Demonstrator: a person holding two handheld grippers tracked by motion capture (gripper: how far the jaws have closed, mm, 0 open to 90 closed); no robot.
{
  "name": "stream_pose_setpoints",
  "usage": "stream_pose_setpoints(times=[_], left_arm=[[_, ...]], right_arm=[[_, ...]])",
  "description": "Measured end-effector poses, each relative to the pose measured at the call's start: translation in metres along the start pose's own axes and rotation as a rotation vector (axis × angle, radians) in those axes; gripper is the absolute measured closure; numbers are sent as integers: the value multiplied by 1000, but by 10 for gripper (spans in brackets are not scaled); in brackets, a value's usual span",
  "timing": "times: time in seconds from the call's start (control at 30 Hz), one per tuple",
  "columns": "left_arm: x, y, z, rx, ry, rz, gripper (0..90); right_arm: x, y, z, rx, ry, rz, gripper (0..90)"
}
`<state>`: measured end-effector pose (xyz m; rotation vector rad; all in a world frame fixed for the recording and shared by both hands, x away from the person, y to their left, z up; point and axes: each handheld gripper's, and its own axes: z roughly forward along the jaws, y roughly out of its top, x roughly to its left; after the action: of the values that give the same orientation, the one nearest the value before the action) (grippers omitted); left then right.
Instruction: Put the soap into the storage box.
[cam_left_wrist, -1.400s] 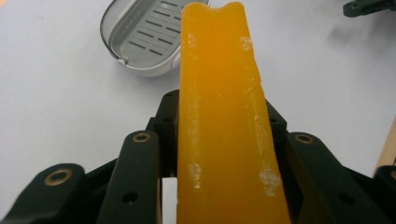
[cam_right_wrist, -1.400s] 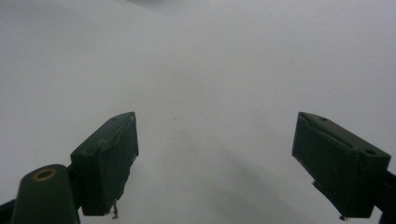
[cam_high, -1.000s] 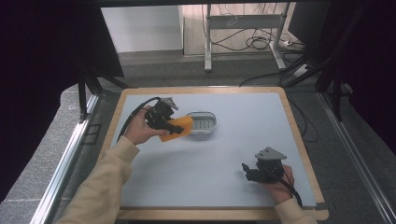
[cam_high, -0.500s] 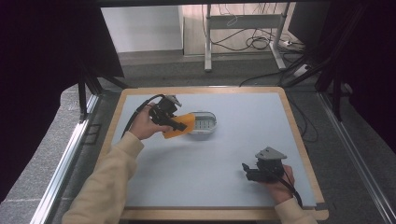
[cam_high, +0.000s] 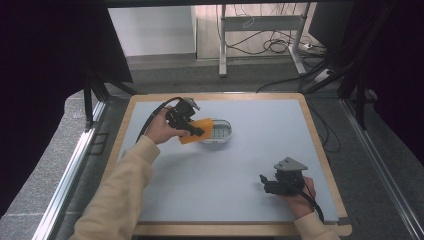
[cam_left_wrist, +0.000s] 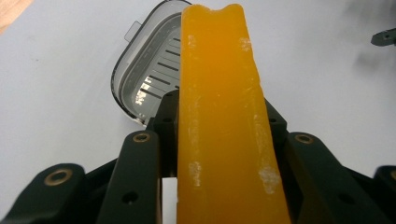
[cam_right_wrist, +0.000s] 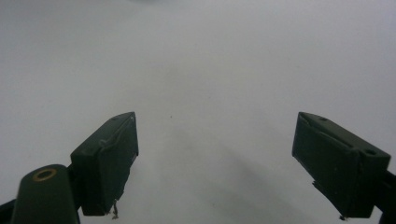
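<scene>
Carrying: the left gripper (cam_high: 192, 131) is clamped on an orange soap bar (cam_left_wrist: 224, 121), both black jaws pressing its flat sides.
Landmark: a grey slotted soap dish (cam_high: 219, 132) on the white table mat (cam_high: 240, 175).
Soap bar position: raised above the dish's near-left rim, its far end reaching over the slotted floor, tilted rather than level.
Left hand (cam_high: 161, 129): just left of the dish, wrist angled toward it.
Right gripper (cam_right_wrist: 215, 158): jaws spread wide with nothing between them, resting on the mat well apart from the dish, toward the near right corner.
Risk, rim catch: lowered at this tilt, the bar's leading end could likely strike the rim and shove the light dish away.
Risk, slip: the bar looks slick and waxy; loosening early could drop it beside the dish.
Risk, wedge: released askew, it may jam against one wall.
</scene>
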<state>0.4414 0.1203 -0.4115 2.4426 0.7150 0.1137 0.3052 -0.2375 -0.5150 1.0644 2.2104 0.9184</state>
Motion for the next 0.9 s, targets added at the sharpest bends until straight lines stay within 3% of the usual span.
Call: stream_pose_setpoints(times=[0.67,0.9], left_arm=[[7,27,21,-11,-38,52,620],[14,33,35,-12,-44,46,620]], right_arm=[[-1,-1,0,3,2,4,150],[-1,-1,1,4,5,4,150]])
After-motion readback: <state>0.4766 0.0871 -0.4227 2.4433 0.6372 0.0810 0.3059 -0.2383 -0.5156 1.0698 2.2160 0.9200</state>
